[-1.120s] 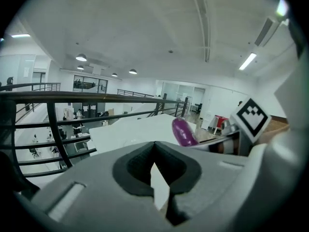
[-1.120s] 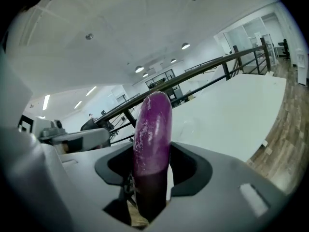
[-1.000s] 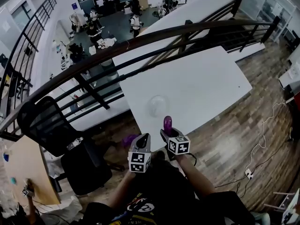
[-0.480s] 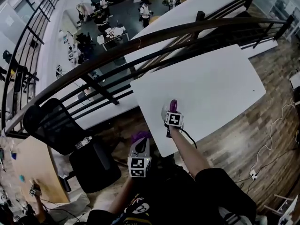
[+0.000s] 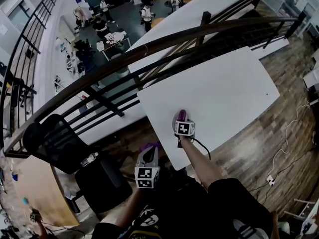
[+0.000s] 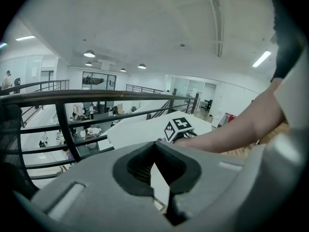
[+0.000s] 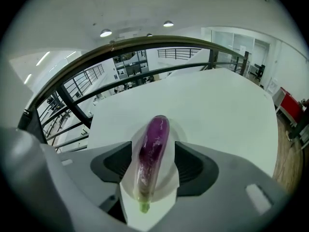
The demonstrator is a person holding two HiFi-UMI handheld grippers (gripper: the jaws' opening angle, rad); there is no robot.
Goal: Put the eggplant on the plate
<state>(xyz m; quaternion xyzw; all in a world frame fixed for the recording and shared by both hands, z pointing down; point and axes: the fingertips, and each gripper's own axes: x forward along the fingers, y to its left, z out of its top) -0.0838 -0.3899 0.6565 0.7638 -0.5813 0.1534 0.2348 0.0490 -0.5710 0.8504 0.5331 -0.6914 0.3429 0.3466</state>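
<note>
Your right gripper (image 7: pixel 153 153) jaws just opened wide, pads clear of eggplant (image 7: pixel 154 134); eggplant lies between them on plate (image 7: pixel 180 130), long axis along your reach, stem toward you; left gripper (image 6: pixel 154 154) pressed together, empty, well back off table.

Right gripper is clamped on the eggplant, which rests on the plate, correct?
No. The right gripper is not clamped: its jaws have just been opening and, in the right gripper view, stand clear of the eggplant between them on the plate.
</note>
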